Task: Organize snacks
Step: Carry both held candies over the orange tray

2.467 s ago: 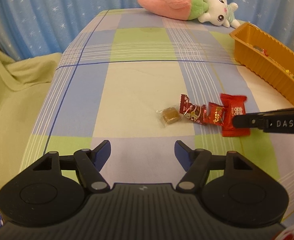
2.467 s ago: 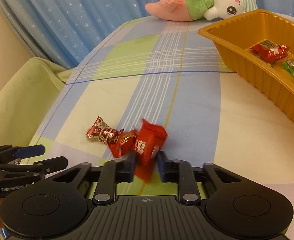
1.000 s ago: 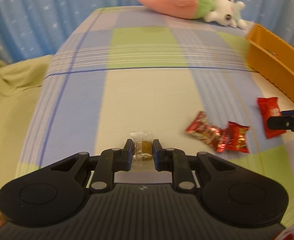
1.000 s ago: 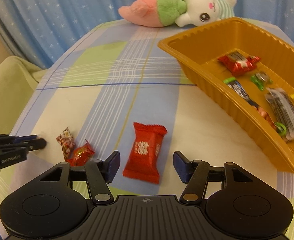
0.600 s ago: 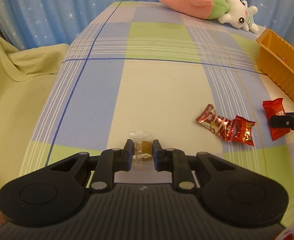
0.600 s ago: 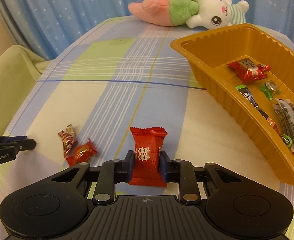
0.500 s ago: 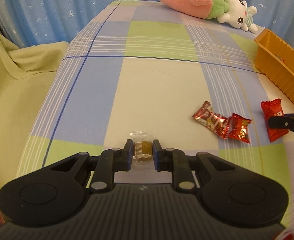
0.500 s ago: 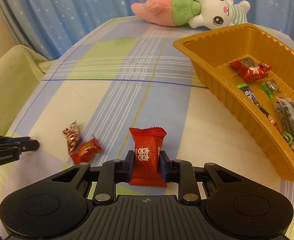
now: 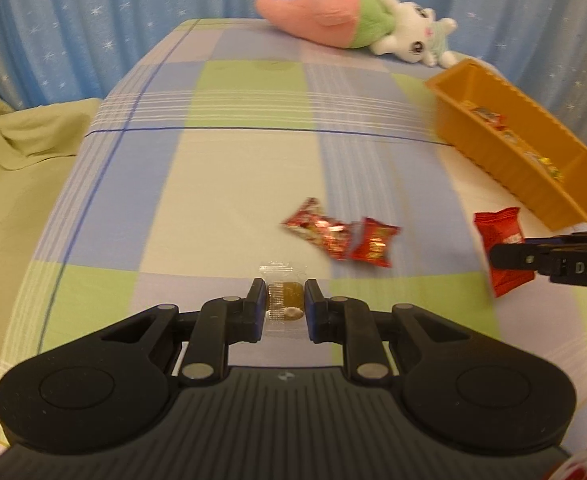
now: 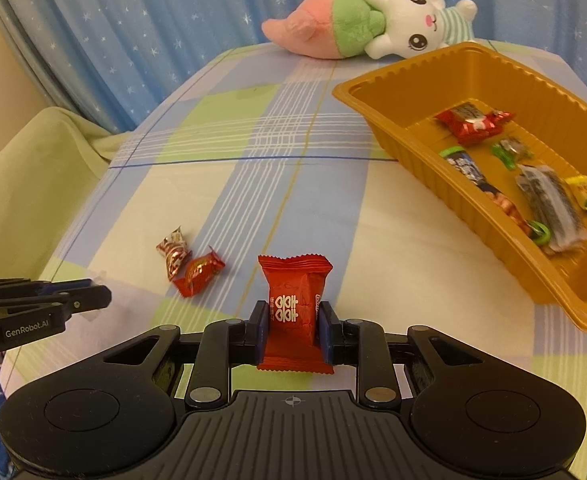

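Both tools are clamped on sweets. Left tool [image 9: 284,307] pinches a small clear-wrapped brown candy [image 9: 284,300] between its blue pads, held above the checked desk [image 9: 221,184]. Right tool [image 10: 293,330] grips a red pillow-pack snack [image 10: 295,308] upright between its pads, the pack's top sticking out past the fingertips. Two red foil candies [image 10: 191,266] lie touching each other on the desk between the tools. To the right sits an orange tray [image 10: 421,76] holding several wrapped snacks. A plush toy [image 10: 373,24] lies at the desk's far edge.
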Available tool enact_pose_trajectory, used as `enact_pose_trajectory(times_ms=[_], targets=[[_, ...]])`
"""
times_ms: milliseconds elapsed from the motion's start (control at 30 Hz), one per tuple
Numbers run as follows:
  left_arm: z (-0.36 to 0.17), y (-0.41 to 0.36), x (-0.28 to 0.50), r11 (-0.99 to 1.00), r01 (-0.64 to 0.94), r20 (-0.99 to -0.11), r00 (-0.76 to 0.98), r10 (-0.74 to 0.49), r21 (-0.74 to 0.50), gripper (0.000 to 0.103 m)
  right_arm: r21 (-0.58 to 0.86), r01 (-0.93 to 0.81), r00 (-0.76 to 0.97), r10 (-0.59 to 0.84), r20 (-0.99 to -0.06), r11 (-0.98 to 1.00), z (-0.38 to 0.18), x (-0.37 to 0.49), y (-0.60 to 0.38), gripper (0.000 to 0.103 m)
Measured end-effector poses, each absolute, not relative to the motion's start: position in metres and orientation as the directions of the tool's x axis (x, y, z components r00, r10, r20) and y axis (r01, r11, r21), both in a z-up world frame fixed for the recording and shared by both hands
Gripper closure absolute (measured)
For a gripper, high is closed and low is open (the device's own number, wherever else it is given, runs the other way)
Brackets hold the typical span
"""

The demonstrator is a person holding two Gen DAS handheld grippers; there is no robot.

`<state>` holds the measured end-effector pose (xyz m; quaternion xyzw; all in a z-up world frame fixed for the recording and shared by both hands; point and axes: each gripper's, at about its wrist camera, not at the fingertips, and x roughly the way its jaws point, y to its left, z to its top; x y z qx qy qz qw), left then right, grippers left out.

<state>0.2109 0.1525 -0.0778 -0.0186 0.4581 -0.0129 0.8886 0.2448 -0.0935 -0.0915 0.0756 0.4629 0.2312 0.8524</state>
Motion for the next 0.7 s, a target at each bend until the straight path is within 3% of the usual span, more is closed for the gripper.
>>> enact_pose_trajectory(times_ms=[700], targets=[[-0.022,0.027,0.213,0.968,0.231,-0.723,0.651,-0.23,-0.1,0.084,0.363,-0.254,0.572,0.442,-0.691,0.896,-0.038,0.213,-0.188,0.077]])
